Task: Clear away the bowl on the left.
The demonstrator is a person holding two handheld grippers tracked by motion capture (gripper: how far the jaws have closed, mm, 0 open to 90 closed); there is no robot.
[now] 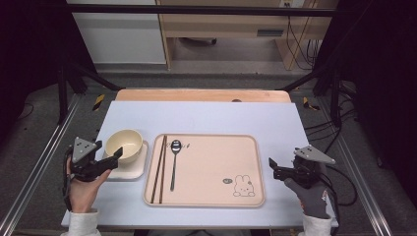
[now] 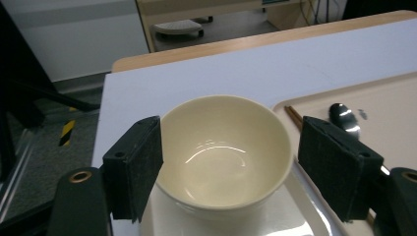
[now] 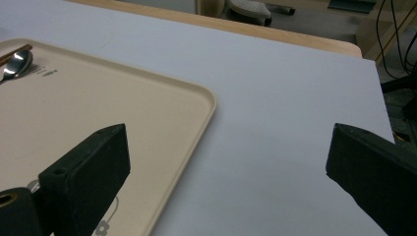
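Observation:
A cream bowl stands empty on a white square plate, just left of a beige tray. On the tray's left part lie dark chopsticks and a metal spoon. My left gripper is open at the bowl's near left side, one jaw on each side of the bowl, not touching it. My right gripper is open over the mat beside the tray's right edge, holding nothing.
A pale blue mat covers the wooden table. A rabbit drawing marks the tray's near right corner. Black frame posts stand at both sides, and cables lie on the floor to the right.

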